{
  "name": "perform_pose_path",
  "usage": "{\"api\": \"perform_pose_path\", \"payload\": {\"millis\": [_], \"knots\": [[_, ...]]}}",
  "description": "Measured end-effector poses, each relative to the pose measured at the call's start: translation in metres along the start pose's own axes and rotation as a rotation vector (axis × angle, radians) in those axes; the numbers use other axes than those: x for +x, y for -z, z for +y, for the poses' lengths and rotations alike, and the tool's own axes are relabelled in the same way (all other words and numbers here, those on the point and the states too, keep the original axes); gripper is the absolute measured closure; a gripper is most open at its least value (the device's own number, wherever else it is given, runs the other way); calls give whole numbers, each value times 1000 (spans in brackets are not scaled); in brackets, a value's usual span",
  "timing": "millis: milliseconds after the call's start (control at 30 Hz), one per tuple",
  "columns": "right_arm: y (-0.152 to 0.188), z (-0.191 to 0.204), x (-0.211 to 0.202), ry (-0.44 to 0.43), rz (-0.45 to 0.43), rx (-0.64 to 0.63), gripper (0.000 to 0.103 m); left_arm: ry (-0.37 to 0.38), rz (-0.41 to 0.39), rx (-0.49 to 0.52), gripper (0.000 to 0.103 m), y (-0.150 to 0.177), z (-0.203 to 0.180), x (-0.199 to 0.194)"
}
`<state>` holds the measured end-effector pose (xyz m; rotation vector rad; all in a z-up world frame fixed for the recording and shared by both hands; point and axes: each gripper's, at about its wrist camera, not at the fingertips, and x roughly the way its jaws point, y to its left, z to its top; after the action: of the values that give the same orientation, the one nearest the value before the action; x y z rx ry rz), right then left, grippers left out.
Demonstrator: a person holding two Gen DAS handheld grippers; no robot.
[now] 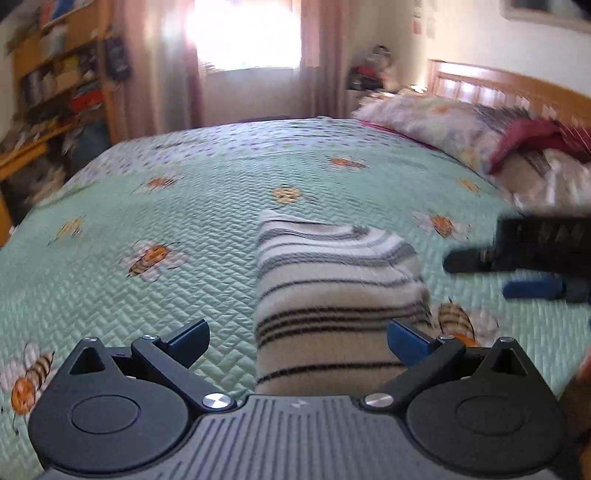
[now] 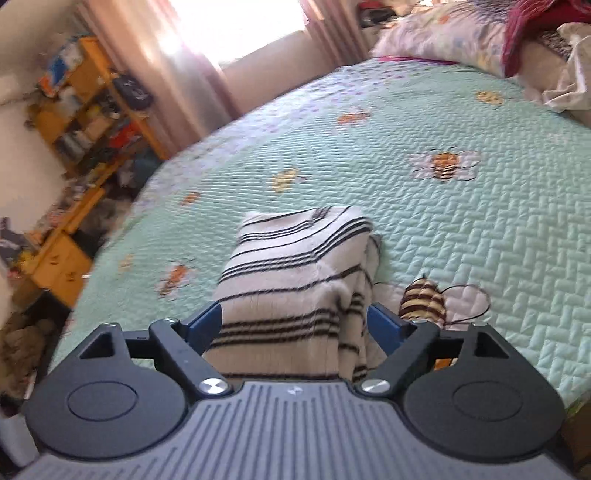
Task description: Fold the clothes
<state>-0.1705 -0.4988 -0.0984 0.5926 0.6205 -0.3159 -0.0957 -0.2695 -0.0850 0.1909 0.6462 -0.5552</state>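
A folded striped sweater point(image 1: 332, 295), cream with dark bands, lies as a narrow bundle on the mint-green quilted bedspread point(image 1: 207, 206), roughly in the near middle of the bed, its far end folded over and its near end running under both cameras. The left gripper point(image 1: 299, 338) hangs over the near end with its blue-padded fingers spread wide, one to each side of the bundle; the right-hand pad sits at the cloth's edge, the left-hand one stands clear, and nothing is clamped. In the right wrist view the right gripper point(image 2: 295, 325) also straddles the sweater point(image 2: 295, 280), jaws wide apart, both blue pads close against the cloth's sides without pinching it. From the left camera the right gripper shows as a blurred black body with a blue finger point(image 1: 532, 290) just beyond the sweater's right edge. Embroidered bees point(image 2: 445, 166) dot the bedspread. Floral pillows point(image 1: 436, 122) and a dark red garment point(image 1: 532, 140) lie by the wooden headboard point(image 1: 509, 85). Beyond the bed stand a cluttered wooden shelf point(image 1: 59, 74) and pink curtains point(image 1: 155, 66) at a bright window point(image 1: 243, 33).
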Motion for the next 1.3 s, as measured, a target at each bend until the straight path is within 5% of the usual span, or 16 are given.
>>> {"api": "perform_pose_path", "payload": {"millis": [233, 433, 1300], "knots": [[-8, 32, 18, 118, 64, -42, 17, -107, 137, -95, 1, -24, 16, 10], [1, 57, 27, 192, 114, -174, 17, -146, 156, -32, 1, -22, 12, 14], [17, 56, 31, 187, 251, -159, 17, -132, 260, 38, 1, -8, 15, 25]]}}
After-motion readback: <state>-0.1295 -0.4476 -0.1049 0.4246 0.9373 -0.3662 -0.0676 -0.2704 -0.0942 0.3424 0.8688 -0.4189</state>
